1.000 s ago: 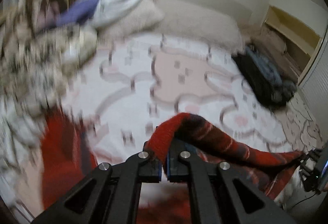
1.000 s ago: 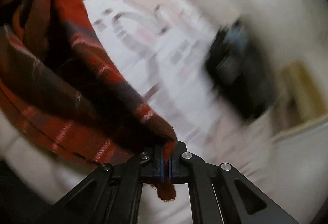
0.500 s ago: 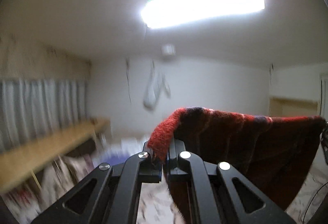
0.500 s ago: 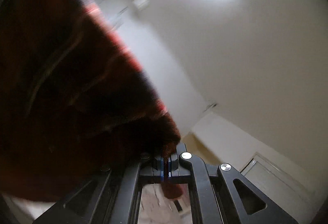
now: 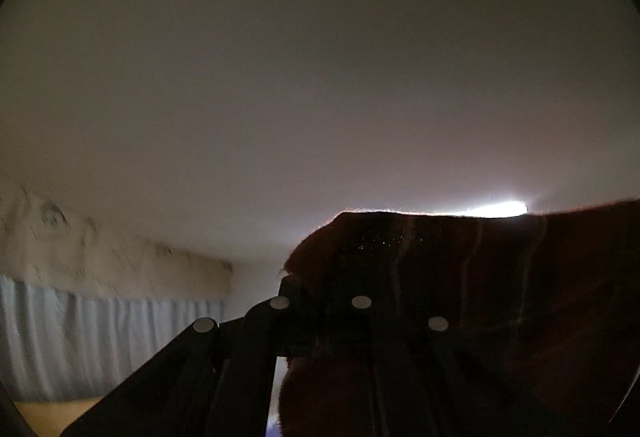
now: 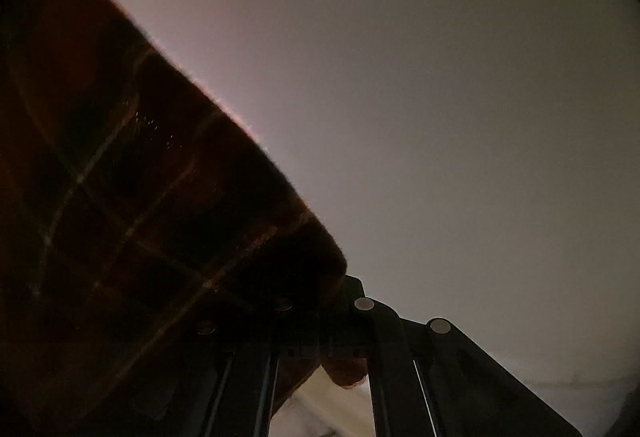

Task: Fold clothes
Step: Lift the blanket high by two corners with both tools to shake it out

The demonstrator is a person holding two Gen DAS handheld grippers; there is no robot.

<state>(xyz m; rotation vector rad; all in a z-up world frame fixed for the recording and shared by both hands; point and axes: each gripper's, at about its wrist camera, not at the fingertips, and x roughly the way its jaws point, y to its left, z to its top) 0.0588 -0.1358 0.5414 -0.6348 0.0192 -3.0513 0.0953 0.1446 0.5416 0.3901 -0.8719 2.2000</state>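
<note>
A red plaid woolly cloth point(image 5: 500, 297) hangs between my two grippers, dark against the ceiling light. My left gripper point(image 5: 320, 297) is shut on one upper corner of it; the cloth spreads to the right and drapes over the right finger. My right gripper point(image 6: 320, 301) is shut on the other corner of the plaid cloth point(image 6: 140, 197), which fills the left half of that view; a small tip pokes out below the jaws. Both grippers point up at the ceiling. The bed is hidden.
The plain ceiling point(image 5: 320, 77) fills most of both views. A ceiling light point(image 5: 500, 208) glows just behind the cloth's top edge. White curtains point(image 5: 100, 341) and a wall point(image 5: 100, 245) show at the lower left.
Both grippers have swung up from the bed toward the ceiling, lifting the plaid cloth with them. The cloth now hangs spread between them; the bed has dropped out of view.
</note>
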